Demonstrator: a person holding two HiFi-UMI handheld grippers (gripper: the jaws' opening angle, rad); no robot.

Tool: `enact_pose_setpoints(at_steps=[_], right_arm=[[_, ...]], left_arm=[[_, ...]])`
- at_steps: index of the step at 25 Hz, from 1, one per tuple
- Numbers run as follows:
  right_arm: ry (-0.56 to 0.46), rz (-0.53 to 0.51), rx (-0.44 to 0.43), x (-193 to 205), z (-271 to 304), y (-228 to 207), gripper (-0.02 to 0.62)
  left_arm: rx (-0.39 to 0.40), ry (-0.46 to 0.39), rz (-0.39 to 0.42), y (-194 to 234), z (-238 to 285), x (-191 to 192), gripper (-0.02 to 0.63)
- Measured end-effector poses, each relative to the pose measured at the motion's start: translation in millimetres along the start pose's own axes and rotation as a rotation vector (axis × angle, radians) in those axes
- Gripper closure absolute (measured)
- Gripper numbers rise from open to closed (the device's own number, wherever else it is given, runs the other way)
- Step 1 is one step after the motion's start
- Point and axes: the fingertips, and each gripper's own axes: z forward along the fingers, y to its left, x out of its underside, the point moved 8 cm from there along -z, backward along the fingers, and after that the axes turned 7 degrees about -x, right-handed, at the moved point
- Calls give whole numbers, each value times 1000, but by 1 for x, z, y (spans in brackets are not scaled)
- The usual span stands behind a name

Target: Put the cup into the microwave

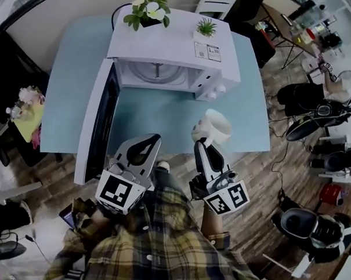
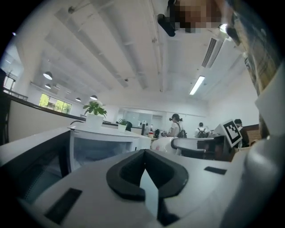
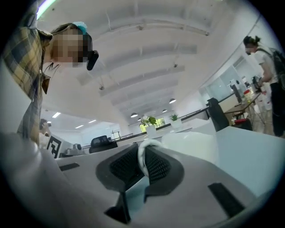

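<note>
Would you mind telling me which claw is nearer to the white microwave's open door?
Left. The left claw is shut and empty, just beside the open door; the right claw is farther right, gripping the white ceramic cup by its handle.

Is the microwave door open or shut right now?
Open. The microwave's door stands swung out toward the person, and the cavity with its turntable is exposed.

No legible text, sticker (image 1: 207,51) on microwave (image 1: 168,46) top too small to read
</note>
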Motion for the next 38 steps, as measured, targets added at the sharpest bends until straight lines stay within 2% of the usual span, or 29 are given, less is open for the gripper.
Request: enact_pose_setpoints(at_steps=[9, 14, 19, 26, 32, 38], right_arm=[[79, 18, -299, -13, 40, -46, 540], [111, 31, -423, -15, 51, -62, 540], [128, 39, -498, -16, 58, -74, 540], [138, 47, -537, -14, 66, -80, 540], [153, 53, -512, -12, 85, -82, 540], [153, 48, -485, -7, 109, -79, 540]], left_arm=[[-328, -70, -12, 1, 14, -7, 614], [-455, -83, -21, -7, 18, -6, 614], [-550, -91, -20, -15, 17, -4, 614], [-586, -80, -33, -17, 21, 0, 614], [-557, -85, -40, 7, 28, -9, 614], [-489, -76, -24, 31, 41, -14, 614]])
